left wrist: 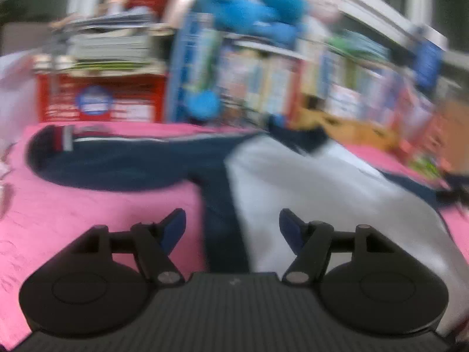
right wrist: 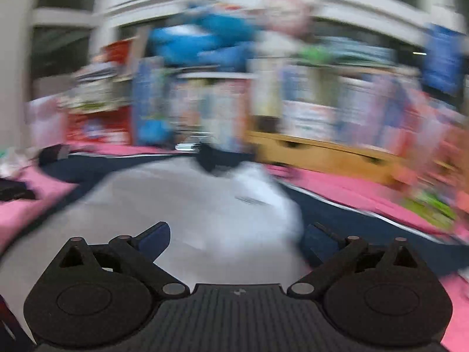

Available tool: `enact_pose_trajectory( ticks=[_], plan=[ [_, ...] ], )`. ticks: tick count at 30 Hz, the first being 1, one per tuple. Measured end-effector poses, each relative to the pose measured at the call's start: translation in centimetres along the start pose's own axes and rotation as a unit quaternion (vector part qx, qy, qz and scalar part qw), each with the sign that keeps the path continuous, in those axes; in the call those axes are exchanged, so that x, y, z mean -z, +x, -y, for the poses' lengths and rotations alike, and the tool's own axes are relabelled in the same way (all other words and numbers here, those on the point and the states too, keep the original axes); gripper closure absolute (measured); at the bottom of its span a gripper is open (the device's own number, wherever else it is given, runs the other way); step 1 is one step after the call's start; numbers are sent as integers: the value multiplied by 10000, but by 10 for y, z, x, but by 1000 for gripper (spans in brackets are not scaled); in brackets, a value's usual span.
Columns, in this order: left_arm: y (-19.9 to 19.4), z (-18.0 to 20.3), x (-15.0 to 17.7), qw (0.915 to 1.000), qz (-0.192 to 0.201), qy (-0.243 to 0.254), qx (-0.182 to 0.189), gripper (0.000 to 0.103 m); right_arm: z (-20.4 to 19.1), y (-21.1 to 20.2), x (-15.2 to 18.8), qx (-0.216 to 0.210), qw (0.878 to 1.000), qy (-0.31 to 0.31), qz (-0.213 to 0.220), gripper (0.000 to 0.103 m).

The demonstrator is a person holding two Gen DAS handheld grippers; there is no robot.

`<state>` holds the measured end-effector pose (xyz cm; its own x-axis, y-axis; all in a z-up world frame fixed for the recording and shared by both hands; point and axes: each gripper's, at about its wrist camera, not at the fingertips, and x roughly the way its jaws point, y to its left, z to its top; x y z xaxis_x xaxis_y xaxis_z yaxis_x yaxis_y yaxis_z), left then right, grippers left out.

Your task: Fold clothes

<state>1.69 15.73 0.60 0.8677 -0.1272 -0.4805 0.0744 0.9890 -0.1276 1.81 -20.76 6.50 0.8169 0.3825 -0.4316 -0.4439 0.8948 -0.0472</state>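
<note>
Crowded shelves (left wrist: 263, 67) of blurred books and boxes fill the background, with a blue plush toy (left wrist: 255, 8) on top and a red box (left wrist: 99, 99) at the left. Below them spreads a pink surface (left wrist: 96, 214), seen again in the right wrist view (right wrist: 337, 187).

On that pink surface lies the garment (left wrist: 307, 182), a white-bodied top with navy sleeves, spread flat. In the left wrist view its navy sleeve (left wrist: 117, 161) stretches out sideways to the left, long axis running across the frame, ending in a cuff with red and white stripes (left wrist: 64, 138). The white body runs from near the claw away toward the shelves, where a dark navy collar area (left wrist: 299, 140) sits at the far end. In the right wrist view the white body (right wrist: 190, 205) fills the middle, and another navy sleeve (right wrist: 366, 223) extends to the right along the pink surface.

The left claw (left wrist: 232, 228) is released, its blue-padded fingers spread wide over the edge where navy meets white, gripping nothing. The right claw (right wrist: 236, 242) is likewise released, fingers wide apart above the white fabric. Both views are motion-blurred.
</note>
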Motion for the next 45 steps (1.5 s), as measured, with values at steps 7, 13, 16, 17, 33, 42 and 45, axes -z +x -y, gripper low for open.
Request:
enact_pose_trajectory(
  ticks=[7, 13, 16, 17, 33, 42, 45],
  plan=[
    [103, -68, -60, 9835, -207, 833, -1593, 44, -67, 134, -37, -1629, 9862, -124, -277, 11],
    [154, -153, -88, 9712, -865, 191, -2210, 56, -78, 184, -21, -1854, 9775, 495, -878, 16],
    [166, -196, -101, 9600, -1104, -226, -2565, 77, -83, 187, -17, -1802, 9783, 354, -963, 10],
    [170, -211, -105, 9554, -1183, -364, -2681, 90, -86, 187, -15, -1792, 9784, 273, -995, 9],
    [114, -83, -96, 9984, -220, -353, -372, 73, -117, 191, -13, -1437, 9820, -524, -1108, 3],
    [153, 46, -28, 9945, -923, 321, 386, 75, -29, 189, -23, -550, 9944, -471, -769, 3],
    [156, 45, -23, 9948, -764, 672, -46, 73, 41, 191, -8, 11, 9951, 59, -991, 7]
  ],
)
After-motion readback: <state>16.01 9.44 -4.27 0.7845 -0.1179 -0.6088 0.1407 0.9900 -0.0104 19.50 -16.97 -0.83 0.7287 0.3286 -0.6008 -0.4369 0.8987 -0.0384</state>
